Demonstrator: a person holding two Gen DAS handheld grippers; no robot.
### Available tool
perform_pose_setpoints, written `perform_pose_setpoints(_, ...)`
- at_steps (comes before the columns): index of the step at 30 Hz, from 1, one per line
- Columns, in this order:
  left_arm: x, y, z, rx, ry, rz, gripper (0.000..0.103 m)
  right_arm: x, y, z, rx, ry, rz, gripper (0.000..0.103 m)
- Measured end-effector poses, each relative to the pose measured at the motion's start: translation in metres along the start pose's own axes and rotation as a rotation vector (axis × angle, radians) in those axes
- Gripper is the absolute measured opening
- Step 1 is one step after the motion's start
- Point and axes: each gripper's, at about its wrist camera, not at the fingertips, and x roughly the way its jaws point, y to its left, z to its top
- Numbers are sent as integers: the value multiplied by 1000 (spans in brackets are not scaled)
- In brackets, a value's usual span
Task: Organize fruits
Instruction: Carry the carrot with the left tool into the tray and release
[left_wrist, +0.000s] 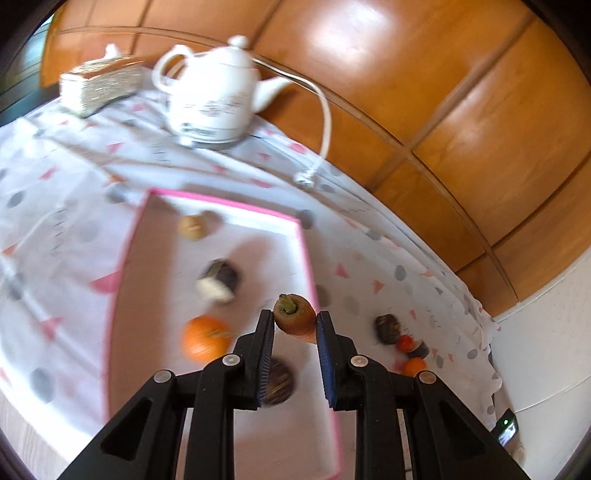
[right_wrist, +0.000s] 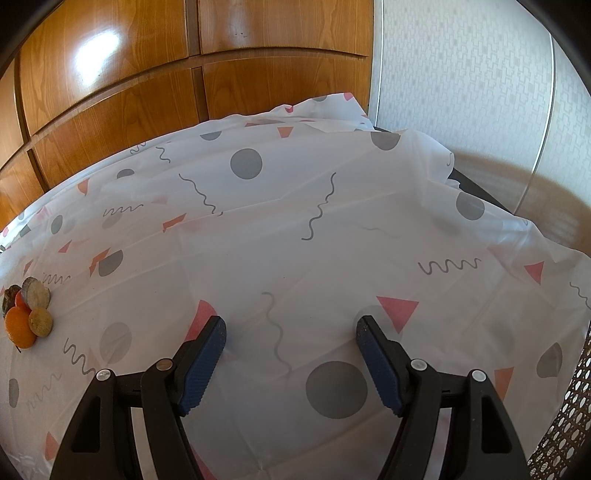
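My left gripper (left_wrist: 294, 317) is shut on a carrot (left_wrist: 295, 319), stem end up, held above the right side of a pink-rimmed white tray (left_wrist: 306, 254). Inside the tray lie an orange (left_wrist: 205, 338), a dark half fruit with a white cut face (left_wrist: 218, 282), a tan round fruit (left_wrist: 191, 227) and a dark round fruit (left_wrist: 279, 380) under the fingers. A small heap of fruit (left_wrist: 404, 341) sits on the cloth right of the tray. My right gripper (right_wrist: 291, 332) stands open over bare tablecloth, nothing between its fingers. The same heap of fruit (right_wrist: 27, 314) lies far to its left.
A white teapot-shaped kettle (left_wrist: 214, 96) with a cord (left_wrist: 325, 122) and a tissue box (left_wrist: 101, 83) stand behind the tray. The patterned cloth (right_wrist: 295, 229) covers the table against a wooden cabinet (right_wrist: 110, 74). A woven chair back (right_wrist: 565, 424) shows at the lower right.
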Motion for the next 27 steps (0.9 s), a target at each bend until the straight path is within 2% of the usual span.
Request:
perform_pose_setpoints(5, -16, 43, -24, -64, 12, 21, 23, 0, 1, 0, -7, -1, -8, 74)
perform_pose_setpoints(11, -17, 68, -49, -114, 31, 43, 23, 0, 1, 0, -9, -3, -10, 74)
perform_pose_setpoints(19, -11, 71, -60, -88, 11, 151, 23, -1, 0, -1, -12, -4, -13, 74)
perform_pose_setpoints(27, -6, 69, -67, -65, 12, 177, 23, -1, 0, -1, -14, -4, -16, 74)
